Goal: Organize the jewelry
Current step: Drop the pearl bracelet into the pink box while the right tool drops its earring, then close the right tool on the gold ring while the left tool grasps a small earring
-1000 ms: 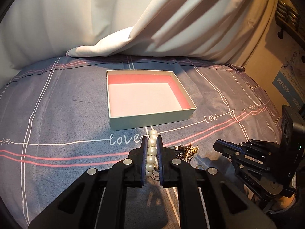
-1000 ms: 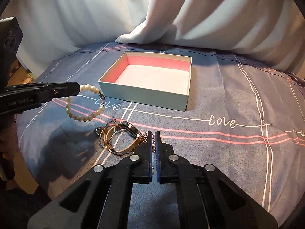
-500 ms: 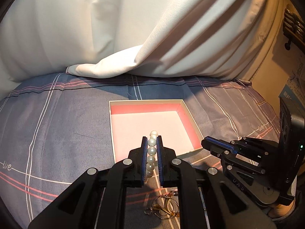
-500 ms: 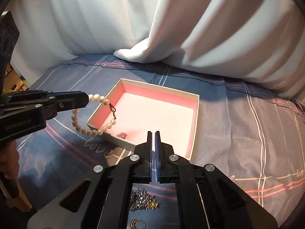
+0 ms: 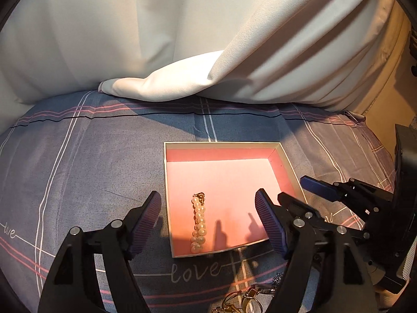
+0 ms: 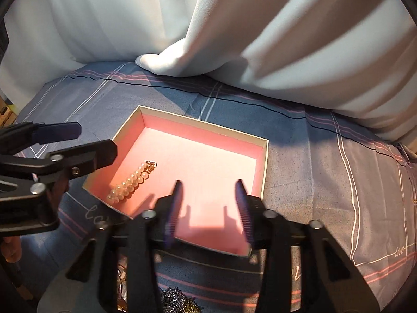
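Observation:
An open box [image 5: 221,144] with a pink lining sits on the grey plaid bedspread. A pearl bracelet [image 5: 199,221] lies loose on the box floor near its left wall, also seen in the right wrist view [image 6: 130,182]. My left gripper [image 5: 207,216] hangs over it with its jaws opening, the pads well apart from the pearls. My right gripper [image 6: 208,203] hovers over the box's [image 6: 203,123] near right part, its jaws opening too, and nothing shows between its fingers. Each gripper appears in the other's view, the right [image 5: 294,190] and the left [image 6: 91,140].
Loose jewelry lies on the bedspread in front of the box: a gold watch and rings [image 5: 250,297] and a glittery chain pile [image 6: 179,300]. A white curtain [image 5: 182,83] drapes onto the bed behind the box. A hand [image 6: 10,250] shows at the left edge.
Both grippers moved forward over the box. The left jaws opened and let go of the pearl bracelet, which now lies in the box. The right jaws opened as well.

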{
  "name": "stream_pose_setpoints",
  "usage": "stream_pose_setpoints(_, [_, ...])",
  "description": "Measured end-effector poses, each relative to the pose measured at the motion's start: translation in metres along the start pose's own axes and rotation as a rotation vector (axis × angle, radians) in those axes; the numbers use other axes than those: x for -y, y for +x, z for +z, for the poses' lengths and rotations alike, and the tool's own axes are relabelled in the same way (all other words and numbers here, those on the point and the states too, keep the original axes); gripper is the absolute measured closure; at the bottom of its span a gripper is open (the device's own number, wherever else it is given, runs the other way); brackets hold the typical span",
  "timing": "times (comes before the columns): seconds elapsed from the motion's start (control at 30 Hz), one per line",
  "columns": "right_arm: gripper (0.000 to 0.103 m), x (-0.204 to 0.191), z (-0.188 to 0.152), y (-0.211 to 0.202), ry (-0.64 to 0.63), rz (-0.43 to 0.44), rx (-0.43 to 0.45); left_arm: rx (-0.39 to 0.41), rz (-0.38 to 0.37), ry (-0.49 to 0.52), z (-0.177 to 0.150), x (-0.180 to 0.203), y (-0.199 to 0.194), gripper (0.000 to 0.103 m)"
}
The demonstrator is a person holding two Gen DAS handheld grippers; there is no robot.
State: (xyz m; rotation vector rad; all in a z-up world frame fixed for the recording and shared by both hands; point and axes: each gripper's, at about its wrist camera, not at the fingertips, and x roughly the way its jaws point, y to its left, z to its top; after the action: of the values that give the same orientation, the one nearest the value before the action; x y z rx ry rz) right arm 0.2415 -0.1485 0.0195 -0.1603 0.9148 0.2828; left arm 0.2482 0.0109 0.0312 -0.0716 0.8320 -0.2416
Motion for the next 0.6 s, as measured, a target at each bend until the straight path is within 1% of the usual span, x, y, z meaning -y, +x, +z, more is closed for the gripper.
stream_pose_setpoints(0.03, [0.028, -0.001, -0.008, -0.005, 0.0, -0.011, 0.018, -0.001, -0.016, 0.007, -0.006, -0.001, -0.004, 0.028])
stream_pose_setpoints(0.07, [0.028, -0.001, -0.016, -0.009, -0.003, -0.017, 0.028, -0.005, -0.027, 0.01, -0.013, -0.001, -0.009, 0.027])
stream_pose_setpoints(0.13, [0.027, -0.003, -0.036, -0.018, 0.0, -0.006, 0.025, -0.02, -0.042, 0.011, -0.034, -0.002, -0.015, 0.021])
stream_pose_setpoints(0.27, [0.02, -0.007, -0.088, -0.031, 0.026, 0.014, -0.015, -0.104, -0.044, -0.028, -0.089, -0.009, -0.014, 0.02])
stream_pose_setpoints(0.33, [0.02, -0.01, -0.114, -0.037, 0.047, 0.021, -0.036, -0.134, -0.034, -0.043, -0.113, -0.013, -0.014, 0.02])
stream_pose_setpoints(0.4, [0.02, -0.013, -0.136, -0.044, 0.076, 0.044, -0.051, -0.121, -0.016, -0.027, -0.131, -0.014, -0.018, 0.02])
stream_pose_setpoints(0.47, [0.02, -0.017, -0.151, -0.052, 0.09, 0.045, -0.044, -0.104, 0.026, 0.017, -0.143, -0.011, -0.022, 0.02])
stream_pose_setpoints(0.53, [0.021, -0.02, -0.161, -0.055, 0.089, 0.047, -0.058, -0.124, 0.032, 0.07, -0.15, -0.007, -0.019, 0.019])
stream_pose_setpoints(0.6, [0.028, -0.024, -0.166, -0.055, 0.075, 0.043, -0.062, -0.144, 0.037, 0.095, -0.152, -0.004, -0.014, 0.019])
